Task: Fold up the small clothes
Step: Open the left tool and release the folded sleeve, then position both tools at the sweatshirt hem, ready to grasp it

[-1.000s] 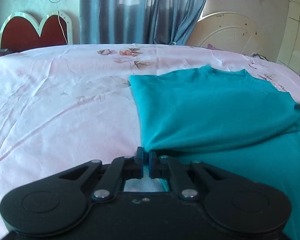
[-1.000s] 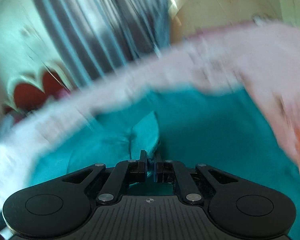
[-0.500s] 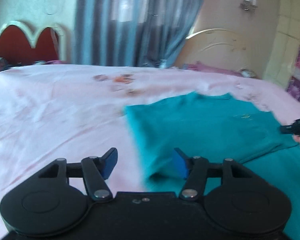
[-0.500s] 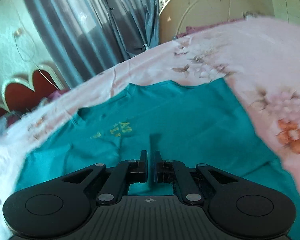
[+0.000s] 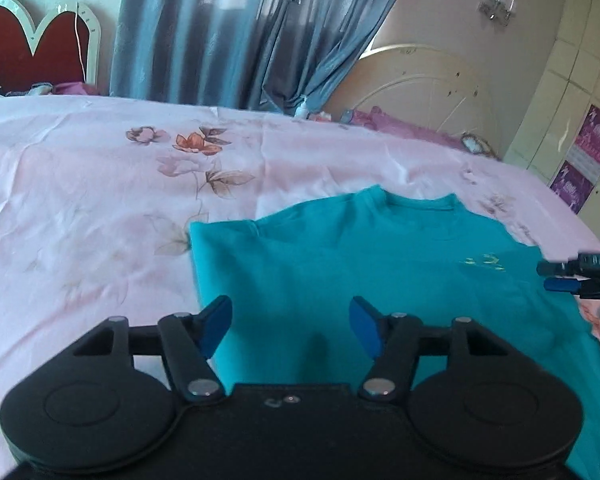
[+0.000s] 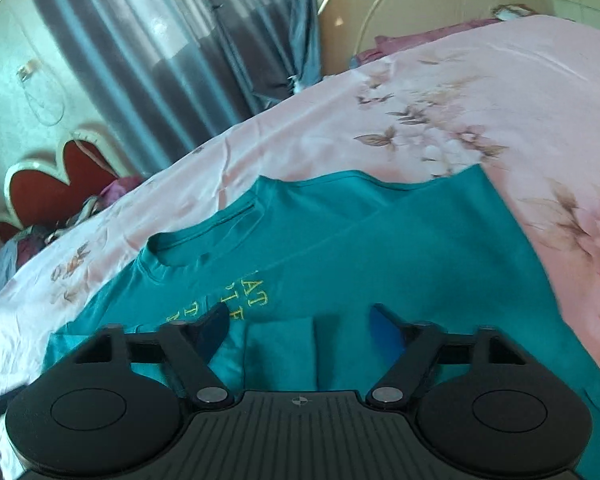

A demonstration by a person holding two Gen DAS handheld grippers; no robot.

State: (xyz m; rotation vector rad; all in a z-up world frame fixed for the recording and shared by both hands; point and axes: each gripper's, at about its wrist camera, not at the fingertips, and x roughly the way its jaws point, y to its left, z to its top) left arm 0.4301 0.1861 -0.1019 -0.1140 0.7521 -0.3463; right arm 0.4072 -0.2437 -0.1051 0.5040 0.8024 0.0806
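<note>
Pink floral bedsheet (image 5: 100, 208) covers a wide bed, with blue-grey curtains (image 5: 220, 32) and a red scalloped headboard (image 5: 32, 48) behind. On it lies a teal T-shirt (image 5: 360, 264), flat, sides folded in, yellow lettering showing. Left gripper (image 5: 291, 326) and right gripper (image 6: 304, 330) hover over the shirt, jaws just opened partway, gripping nothing.

Both cameras ride just behind their own black two-finger grippers, tilted down and forward across a pink floral bedsheet (image 5: 80, 208). The left wrist view looks over the left gripper (image 5: 290, 326) from close above the near left edge of a teal cotton T-shirt (image 5: 380, 264), with the right gripper's tip at its right border. The right wrist view sits rolled, low over the shirt's chest. Both share the shirt, sheet and grey-blue curtains (image 6: 172, 48)
</note>
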